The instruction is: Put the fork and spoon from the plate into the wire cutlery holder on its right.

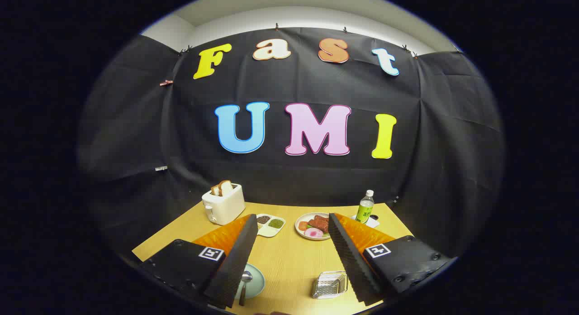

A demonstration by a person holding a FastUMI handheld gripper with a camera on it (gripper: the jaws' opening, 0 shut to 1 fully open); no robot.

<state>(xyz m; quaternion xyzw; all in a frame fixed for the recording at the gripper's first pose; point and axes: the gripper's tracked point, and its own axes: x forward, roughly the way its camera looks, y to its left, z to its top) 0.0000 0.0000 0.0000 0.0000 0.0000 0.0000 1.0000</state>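
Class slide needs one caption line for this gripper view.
Open gripper above wooden table, spoon on plate, wire cutlery holder alongside.

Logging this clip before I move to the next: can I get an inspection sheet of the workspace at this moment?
Surface: wooden table, bare between the fingers.
Job's things: spoon on pale green plate, near the left finger; fork not made out; wire holder to the plate's right, seemingly empty.
Clutter: toaster with bread, divided dish, food plate, bottle, all beyond the fingers.
Grippers: gripper open, above the table, holding nothing.
Cables: nothing seen.
Surroundings: black cloth wall.
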